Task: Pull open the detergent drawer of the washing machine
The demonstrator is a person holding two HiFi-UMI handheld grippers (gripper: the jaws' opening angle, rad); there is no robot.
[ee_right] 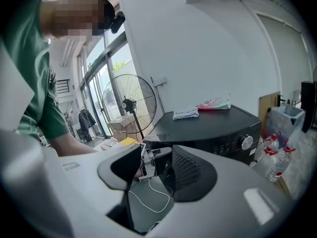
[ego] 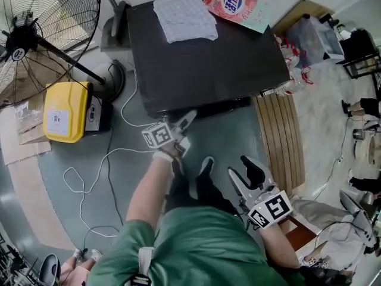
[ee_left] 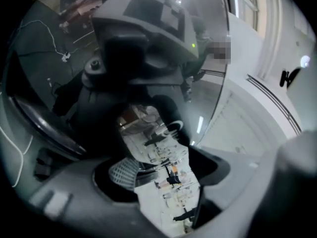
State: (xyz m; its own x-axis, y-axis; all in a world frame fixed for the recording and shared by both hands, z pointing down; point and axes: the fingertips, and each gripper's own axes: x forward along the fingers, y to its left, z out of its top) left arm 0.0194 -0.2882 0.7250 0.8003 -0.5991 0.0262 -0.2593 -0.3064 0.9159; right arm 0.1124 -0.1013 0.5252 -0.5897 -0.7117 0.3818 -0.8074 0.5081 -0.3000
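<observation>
- Head view: the washing machine [ego: 208, 64] stands upper centre on grey floor [ego: 89, 177]; our left gripper [ego: 186, 128] is at its front edge, the detergent drawer hidden beneath.
- Left gripper view: jaws apart, empty, before a glossy panel [ee_left: 59, 83].
- Right gripper view: our right gripper [ee_right: 156, 175] gapes empty; fan [ee_right: 130, 103] centre left.

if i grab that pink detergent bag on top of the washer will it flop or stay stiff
Probably floppy: the detergent bag lies flat and wrinkled on the washing machine, like a soft pouch. Its glossy film may slip in a pinch. It looks thin, so it is likely light, though how full it is doesn't show.
</observation>
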